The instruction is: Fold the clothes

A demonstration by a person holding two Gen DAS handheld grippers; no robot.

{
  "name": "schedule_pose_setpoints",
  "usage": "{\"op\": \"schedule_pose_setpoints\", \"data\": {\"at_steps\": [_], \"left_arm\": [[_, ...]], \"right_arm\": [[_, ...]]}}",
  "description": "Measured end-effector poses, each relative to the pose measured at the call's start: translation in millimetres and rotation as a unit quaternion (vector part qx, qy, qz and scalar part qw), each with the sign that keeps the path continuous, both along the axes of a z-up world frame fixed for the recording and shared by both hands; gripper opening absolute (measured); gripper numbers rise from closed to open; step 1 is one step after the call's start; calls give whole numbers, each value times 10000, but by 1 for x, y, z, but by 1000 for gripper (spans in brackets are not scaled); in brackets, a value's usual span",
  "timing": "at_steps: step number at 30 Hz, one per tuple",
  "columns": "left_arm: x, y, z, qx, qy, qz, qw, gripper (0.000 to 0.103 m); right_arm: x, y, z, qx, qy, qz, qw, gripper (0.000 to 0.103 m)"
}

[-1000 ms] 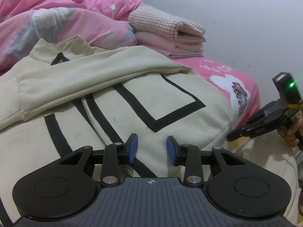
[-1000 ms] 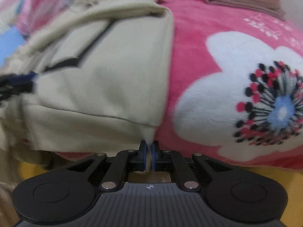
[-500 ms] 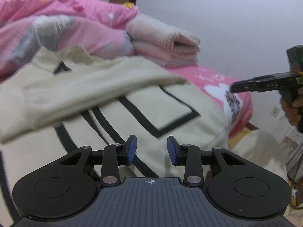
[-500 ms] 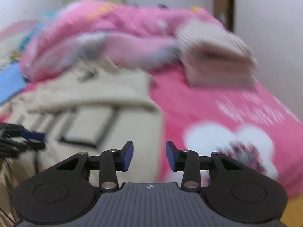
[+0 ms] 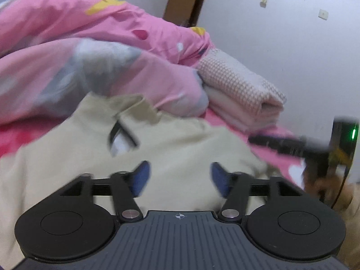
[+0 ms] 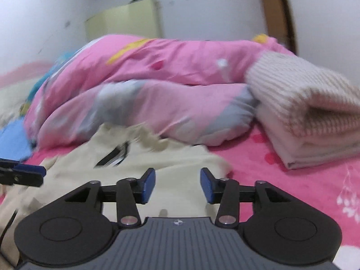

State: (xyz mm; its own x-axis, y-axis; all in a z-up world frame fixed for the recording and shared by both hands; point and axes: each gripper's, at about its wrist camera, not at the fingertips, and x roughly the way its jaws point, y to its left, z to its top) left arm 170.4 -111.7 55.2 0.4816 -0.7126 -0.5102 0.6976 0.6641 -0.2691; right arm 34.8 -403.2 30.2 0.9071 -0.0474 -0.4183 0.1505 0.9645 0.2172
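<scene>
While both grippers [image 5: 178, 176] [image 6: 177, 185] open empty, the cream jacket [image 5: 180, 144] lies collar-away, lengthwise.

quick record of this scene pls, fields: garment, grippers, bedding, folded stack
garment: cream jacket with black trim, spread on the bed, collar toward the quilt
left gripper: jaws opening, nothing between them
right gripper: jaws opening, nothing between them
bedding: pink quilt bunched behind the jacket, on a pink blanket
folded stack: at the right, beside the quilt

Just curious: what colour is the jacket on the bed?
Cream, with black trim at the collar; the jacket shows best from the left wrist.
</scene>
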Motion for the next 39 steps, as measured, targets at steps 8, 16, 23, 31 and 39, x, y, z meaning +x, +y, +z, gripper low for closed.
{"op": "schedule_pose_setpoints", "data": {"at_steps": [8, 16, 23, 31, 39], "left_arm": [[73, -166, 12, 661, 507, -788, 9934, 72], [63, -304, -36, 2839, -38, -1463, 9476, 56], [79, -314, -51, 2938, 233, -1011, 9502, 9], [128, -223, -23, 309, 1432, -274, 9888, 6], [143, -181, -57, -1279, 2145, -27, 9683, 7]], "right_arm": [[17, -18, -43, 287, 737, 140, 9968, 65], [12, -21, -44, 354, 729, 335, 9961, 66], [10, -25, -44, 478, 711, 368, 9956, 66], [5, -31, -46, 574, 681, 318, 9955, 66], [4, -37, -48, 746, 646, 260, 9948, 66]]}}
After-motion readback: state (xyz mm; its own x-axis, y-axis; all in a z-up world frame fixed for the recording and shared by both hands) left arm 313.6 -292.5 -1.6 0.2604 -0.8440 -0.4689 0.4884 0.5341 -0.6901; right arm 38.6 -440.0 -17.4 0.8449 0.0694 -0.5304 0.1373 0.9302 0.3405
